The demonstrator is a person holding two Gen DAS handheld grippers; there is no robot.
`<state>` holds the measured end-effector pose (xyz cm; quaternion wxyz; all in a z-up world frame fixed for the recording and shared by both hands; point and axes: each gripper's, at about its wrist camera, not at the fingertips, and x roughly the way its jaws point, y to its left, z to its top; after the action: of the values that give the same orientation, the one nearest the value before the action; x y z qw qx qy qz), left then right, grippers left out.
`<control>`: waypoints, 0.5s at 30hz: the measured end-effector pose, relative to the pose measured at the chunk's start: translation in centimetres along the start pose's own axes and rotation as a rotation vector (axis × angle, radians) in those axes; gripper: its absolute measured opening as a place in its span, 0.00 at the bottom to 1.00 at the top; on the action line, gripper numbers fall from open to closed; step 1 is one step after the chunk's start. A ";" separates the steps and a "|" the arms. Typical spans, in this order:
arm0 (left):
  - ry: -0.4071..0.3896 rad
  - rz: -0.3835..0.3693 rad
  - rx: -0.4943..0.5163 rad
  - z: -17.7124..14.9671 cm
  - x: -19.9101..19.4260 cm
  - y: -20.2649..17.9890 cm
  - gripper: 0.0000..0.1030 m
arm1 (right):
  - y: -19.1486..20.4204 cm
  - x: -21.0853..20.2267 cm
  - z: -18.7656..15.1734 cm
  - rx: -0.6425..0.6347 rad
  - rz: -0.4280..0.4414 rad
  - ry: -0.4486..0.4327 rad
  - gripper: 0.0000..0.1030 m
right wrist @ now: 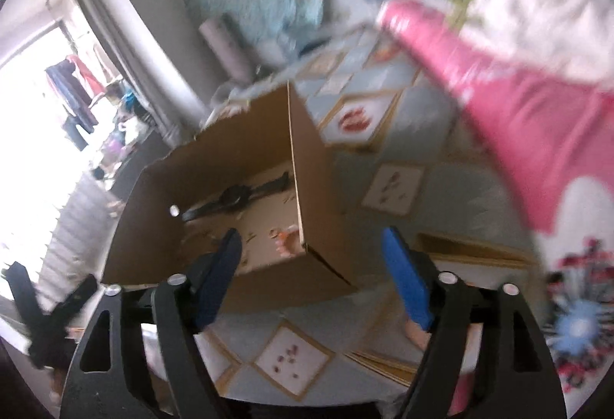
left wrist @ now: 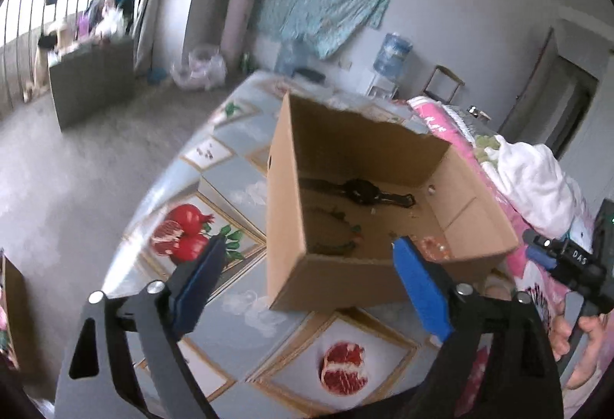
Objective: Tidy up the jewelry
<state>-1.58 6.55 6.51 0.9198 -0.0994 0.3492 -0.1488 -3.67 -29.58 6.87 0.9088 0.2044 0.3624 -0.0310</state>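
- Broadly, a table (left wrist: 230, 196) with a pale blue cloth printed with pomegranates is filling the lower part of both views, and pink bedding (right wrist: 518, 135) with a white cloth (left wrist: 537, 181) on it is lying along its right side.
- On the table an open cardboard box (left wrist: 337, 277) is sitting, upright, with its torn far wall facing the room.
- Inside the box a black wristwatch (left wrist: 360, 190) is lying flat across the floor near the far wall.
- Nearer the front wall a green beaded necklace (left wrist: 337, 227) is curling on the box floor, and a small orange-pink piece (left wrist: 433, 246) is resting in the front right corner; smaller bits are too blurred to tell.
- Above the front edge of the box the left gripper (left wrist: 307, 265) is hanging with jaws spread wide, nothing between them.
- Just beside the box's right corner the right gripper (right wrist: 311, 258) is likewise standing released and empty, with a hand (left wrist: 587, 342) gripping its handle.
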 end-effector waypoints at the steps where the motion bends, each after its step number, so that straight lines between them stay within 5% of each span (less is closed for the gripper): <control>1: -0.016 0.004 0.016 -0.3 -1.0 -0.4 0.92 | 0.5 -1.2 -0.4 -0.034 -0.025 -0.030 0.78; 4: -0.056 0.005 0.044 -0.9 -3.0 -1.7 0.94 | 1.9 -3.8 -1.4 -0.098 -0.041 -0.091 0.84; 8: -0.096 0.114 0.080 -1.3 -4.4 -3.7 0.95 | 3.7 -5.9 -2.6 -0.177 -0.032 -0.132 0.92; 11: -0.105 0.088 0.111 -1.6 -4.5 -4.9 0.95 | 5.3 -6.3 -3.5 -0.225 -0.029 -0.134 0.92; 15: -0.170 0.188 0.178 -1.9 -5.0 -6.7 0.95 | 6.6 -5.7 -4.2 -0.262 -0.057 -0.111 0.92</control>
<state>-7.78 1.83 10.13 0.9611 0.0036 0.2634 -0.0836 -9.23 -22.37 10.25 0.9451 0.0718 0.3181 -0.0204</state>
